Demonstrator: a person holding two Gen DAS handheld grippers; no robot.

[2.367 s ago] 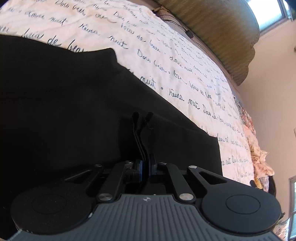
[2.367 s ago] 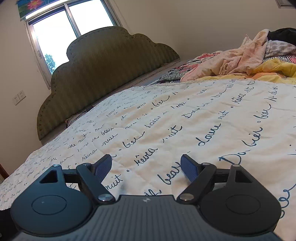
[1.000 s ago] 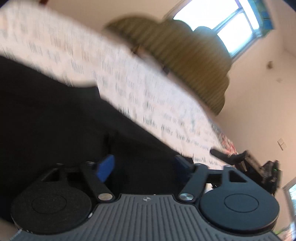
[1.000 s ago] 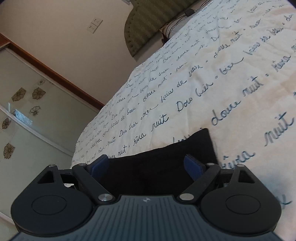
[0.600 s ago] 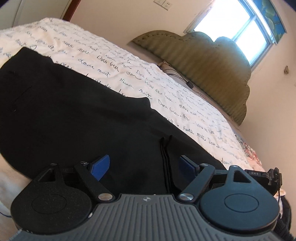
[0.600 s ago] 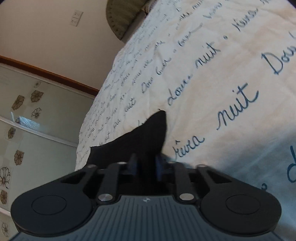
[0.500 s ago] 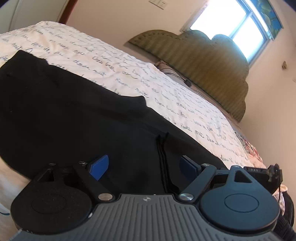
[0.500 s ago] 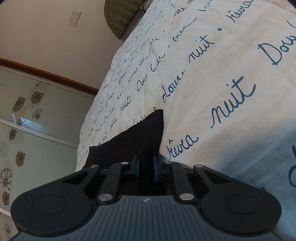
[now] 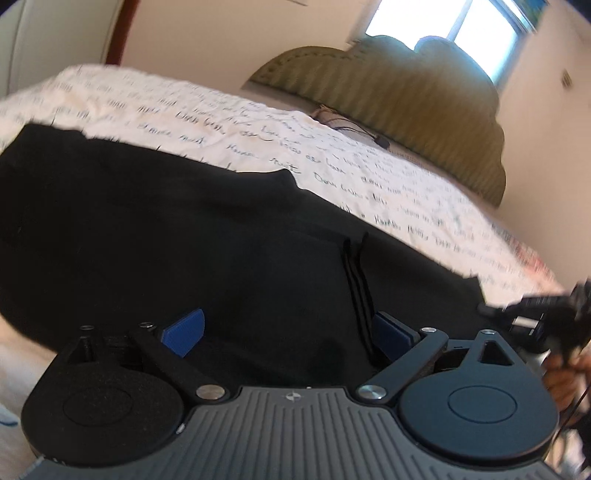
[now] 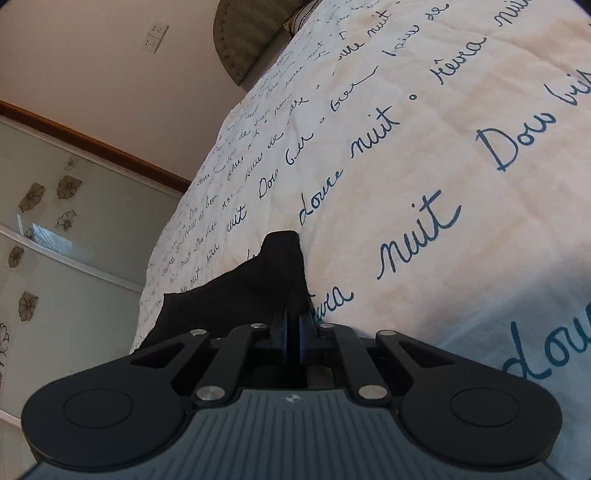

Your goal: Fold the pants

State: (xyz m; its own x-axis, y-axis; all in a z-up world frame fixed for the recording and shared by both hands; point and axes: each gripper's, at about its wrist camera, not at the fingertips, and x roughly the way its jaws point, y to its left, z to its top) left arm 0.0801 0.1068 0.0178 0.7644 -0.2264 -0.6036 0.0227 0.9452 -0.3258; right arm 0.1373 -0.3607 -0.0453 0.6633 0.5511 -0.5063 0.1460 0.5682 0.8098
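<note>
Black pants (image 9: 184, 229) lie spread across a cream bedspread (image 9: 369, 173) printed with blue handwriting. A black drawstring (image 9: 356, 273) lies on the fabric. My left gripper (image 9: 290, 330) is open just above the pants, its blue pads on either side of the drawstring. My right gripper (image 10: 291, 332) is shut on a corner of the pants (image 10: 255, 288), which rises in a peak above the bedspread (image 10: 443, 147). The right gripper (image 9: 532, 314) also shows at the far right of the left wrist view.
A green padded headboard (image 9: 406, 96) stands at the far end of the bed under a bright window (image 9: 461, 29). A cable (image 9: 354, 131) lies near the headboard. Flower-patterned wardrobe doors (image 10: 55, 240) stand beside the bed.
My left gripper let go of the drawstring area, opened and pulled back. My right gripper swung over to the pants corner and shut on it, lifting it slightly.
</note>
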